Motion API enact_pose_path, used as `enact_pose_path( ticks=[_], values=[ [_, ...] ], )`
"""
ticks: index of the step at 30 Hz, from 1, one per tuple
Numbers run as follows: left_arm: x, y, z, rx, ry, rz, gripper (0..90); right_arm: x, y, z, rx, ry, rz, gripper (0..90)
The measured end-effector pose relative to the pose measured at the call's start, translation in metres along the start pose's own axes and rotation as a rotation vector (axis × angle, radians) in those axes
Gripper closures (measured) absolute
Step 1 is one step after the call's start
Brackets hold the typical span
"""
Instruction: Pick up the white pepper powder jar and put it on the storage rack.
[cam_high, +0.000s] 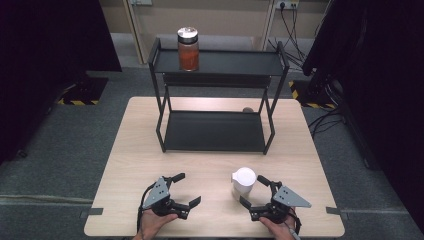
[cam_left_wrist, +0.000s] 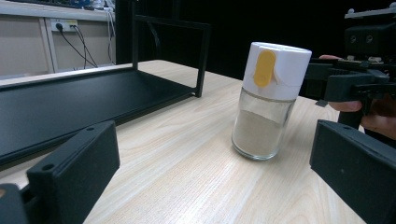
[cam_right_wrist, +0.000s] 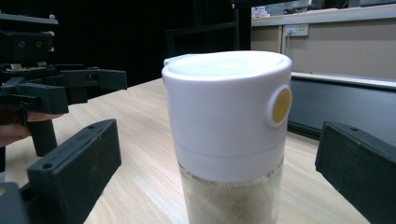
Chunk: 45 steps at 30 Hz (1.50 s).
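No readable text, label, brand or number anywhere.

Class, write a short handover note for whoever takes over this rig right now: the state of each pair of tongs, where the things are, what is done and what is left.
Left tongs: open, holding nothing, near the table's front edge, left of the shaker.
Right tongs: open, jaws on either side of the white-capped shaker, not closed on it.
Shaker: upright on the table, front right, pale powder inside.
Orange-filled jar: upright on the top shelf of the black rack; the lower shelf holds nothing.
Done: approach to the shaker.
Left: close on the shaker and lift it; the rack looks the likely destination, but that is a guess.
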<state>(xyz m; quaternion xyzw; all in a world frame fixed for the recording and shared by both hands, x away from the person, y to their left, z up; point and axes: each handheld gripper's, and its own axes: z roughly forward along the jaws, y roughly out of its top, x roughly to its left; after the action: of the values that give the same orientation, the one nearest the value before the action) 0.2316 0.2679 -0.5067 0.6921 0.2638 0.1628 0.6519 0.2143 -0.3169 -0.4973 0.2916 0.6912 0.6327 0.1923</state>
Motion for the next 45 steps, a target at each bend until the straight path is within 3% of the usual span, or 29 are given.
enact_pose_path(
  ticks=[14, 30, 40, 45],
  values=[
    [0.002, -0.001, 0.000, 0.002, 0.003, -0.015, 1.1, -0.011, 0.006, 0.017, 0.052, 0.010, -0.021, 5.0],
    [0.004, -0.001, 0.000, 0.002, 0.001, -0.021, 1.1, -0.027, 0.013, 0.027, 0.098, 0.076, -0.058, 29.4],
    [0.004, -0.001, 0.000, 0.001, 0.003, -0.022, 1.1, -0.019, 0.021, 0.026, 0.125, 0.054, -0.099, 30.3],
    [0.003, -0.002, 0.000, 0.000, 0.003, -0.022, 1.1, -0.016, 0.026, 0.024, 0.105, 0.058, -0.099, 30.4]
  ],
)
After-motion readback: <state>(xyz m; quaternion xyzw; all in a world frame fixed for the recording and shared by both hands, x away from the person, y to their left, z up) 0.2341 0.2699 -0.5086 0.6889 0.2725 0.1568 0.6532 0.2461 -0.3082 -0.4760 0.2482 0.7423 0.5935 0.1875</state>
